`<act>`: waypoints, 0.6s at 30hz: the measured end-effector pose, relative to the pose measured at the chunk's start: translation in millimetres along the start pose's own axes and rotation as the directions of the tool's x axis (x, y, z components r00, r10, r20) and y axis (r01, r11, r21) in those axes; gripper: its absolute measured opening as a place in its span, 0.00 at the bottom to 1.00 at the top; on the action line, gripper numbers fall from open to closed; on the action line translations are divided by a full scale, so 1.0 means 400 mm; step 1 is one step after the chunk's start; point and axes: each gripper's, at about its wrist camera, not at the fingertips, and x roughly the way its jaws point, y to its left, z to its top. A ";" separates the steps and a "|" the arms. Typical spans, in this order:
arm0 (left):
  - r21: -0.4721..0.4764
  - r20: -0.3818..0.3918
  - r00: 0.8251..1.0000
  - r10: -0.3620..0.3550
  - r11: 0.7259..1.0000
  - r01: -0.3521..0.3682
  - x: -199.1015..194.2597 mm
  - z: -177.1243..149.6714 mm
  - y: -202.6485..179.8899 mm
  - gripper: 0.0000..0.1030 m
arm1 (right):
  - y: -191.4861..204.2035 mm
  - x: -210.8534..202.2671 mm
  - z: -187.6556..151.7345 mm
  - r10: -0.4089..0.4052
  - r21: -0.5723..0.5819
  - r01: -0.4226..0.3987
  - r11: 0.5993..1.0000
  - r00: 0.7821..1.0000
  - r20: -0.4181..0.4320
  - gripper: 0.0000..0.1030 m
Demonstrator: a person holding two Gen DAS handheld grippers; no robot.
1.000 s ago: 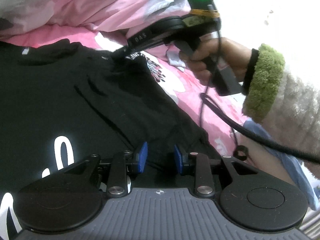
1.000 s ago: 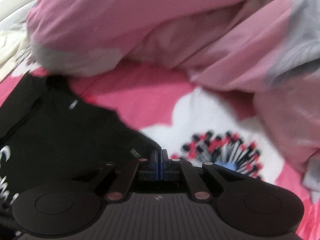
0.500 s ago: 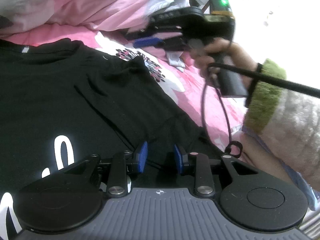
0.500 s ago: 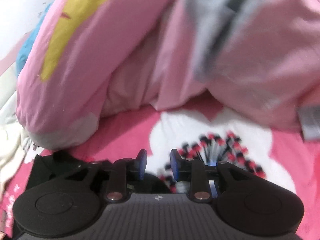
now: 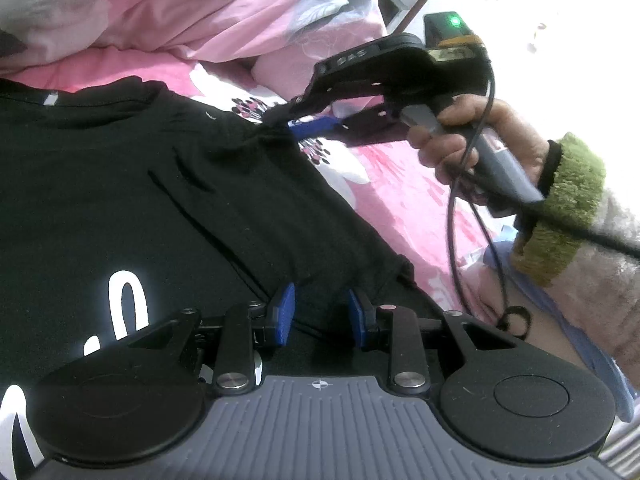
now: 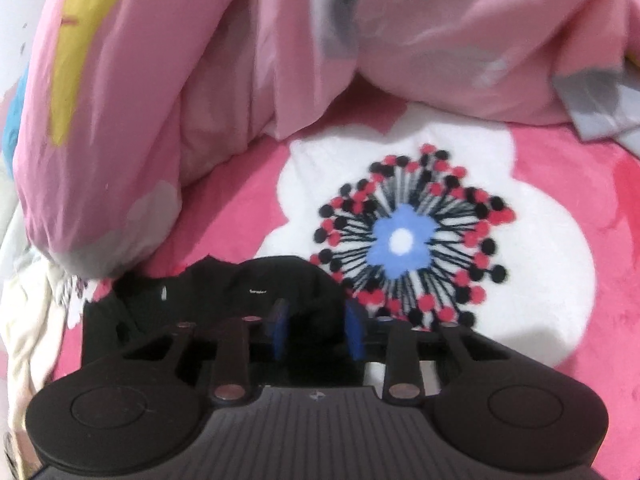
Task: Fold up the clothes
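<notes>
Left tool [image 5: 321,309] apart over shirt [image 5: 120,184] hem, nothing clamped. Right tool [image 6: 314,330] jaws just been closing, shoulder cloth between them, pads not yet together. I'd pinch fully before lifting.

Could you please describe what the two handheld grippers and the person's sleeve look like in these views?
The left gripper has a ribbed grey body, round black side discs, black linkage arms with silver rivets and blue jaws. The right gripper is black with the same blue pads, a grey handle, a green indicator light and a black cable looping down. The hand emerges from a fluffy pale sleeve with a green fleece cuff.
</notes>
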 end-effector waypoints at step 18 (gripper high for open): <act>0.000 0.005 1.000 -0.001 1.000 0.001 -0.006 -0.010 -0.001 0.28 | -0.067 -0.040 0.018 0.049 0.142 -0.081 0.986 0.975 0.219 0.08</act>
